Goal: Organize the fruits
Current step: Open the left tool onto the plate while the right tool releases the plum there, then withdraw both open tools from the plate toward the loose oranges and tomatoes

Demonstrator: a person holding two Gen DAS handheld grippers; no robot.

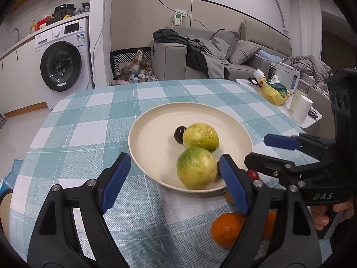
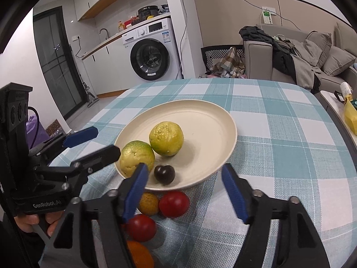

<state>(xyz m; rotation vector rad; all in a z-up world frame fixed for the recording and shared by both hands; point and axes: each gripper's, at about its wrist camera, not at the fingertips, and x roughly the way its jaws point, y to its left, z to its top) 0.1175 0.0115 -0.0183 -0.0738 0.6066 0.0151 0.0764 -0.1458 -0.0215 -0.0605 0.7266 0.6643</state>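
Both hand-held grippers [image 1: 171,183] [image 2: 185,192] apparently open, empty.

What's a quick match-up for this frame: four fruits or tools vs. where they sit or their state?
Column 1:
1. dark plum
2. red tomatoes
3. yellow-green citrus pair
4. left gripper

Column 2:
A. on the checked tablecloth, beside the plate's near rim
B. small dark fruit on the cream plate
C. open, holding nothing
D. large fruits on the plate, close together

Pairs: 1-B, 2-A, 3-D, 4-C
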